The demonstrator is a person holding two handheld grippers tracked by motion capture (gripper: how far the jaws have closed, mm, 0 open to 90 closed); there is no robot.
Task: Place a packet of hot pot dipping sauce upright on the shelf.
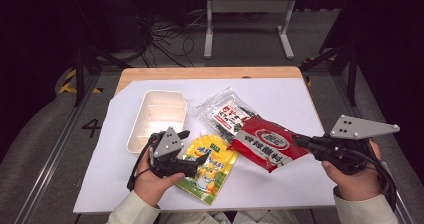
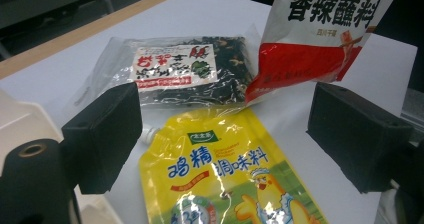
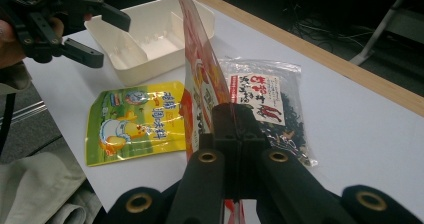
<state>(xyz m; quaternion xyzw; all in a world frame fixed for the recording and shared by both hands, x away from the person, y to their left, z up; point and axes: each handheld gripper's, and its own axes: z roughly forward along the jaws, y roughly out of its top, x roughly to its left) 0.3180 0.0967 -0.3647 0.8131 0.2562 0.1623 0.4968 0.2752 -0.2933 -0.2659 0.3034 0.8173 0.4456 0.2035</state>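
Note:
My right gripper (image 1: 301,142) is shut on the edge of a red and white sauce packet (image 1: 269,143), which it holds tilted above the table; in the right gripper view the packet (image 3: 200,74) stands on edge between the closed jaws (image 3: 233,119). My left gripper (image 1: 194,146) is open and hovers over the top of a yellow seasoning pouch (image 1: 209,168). In the left gripper view the pouch (image 2: 225,174) lies between and below the spread jaws. A clear bag of dark dried seaweed (image 1: 225,115) lies flat beyond both.
A cream plastic tray (image 1: 157,118) stands at the left on the white sheet (image 1: 280,99) that covers the wooden table. Cables and a metal frame stand on the floor behind the table.

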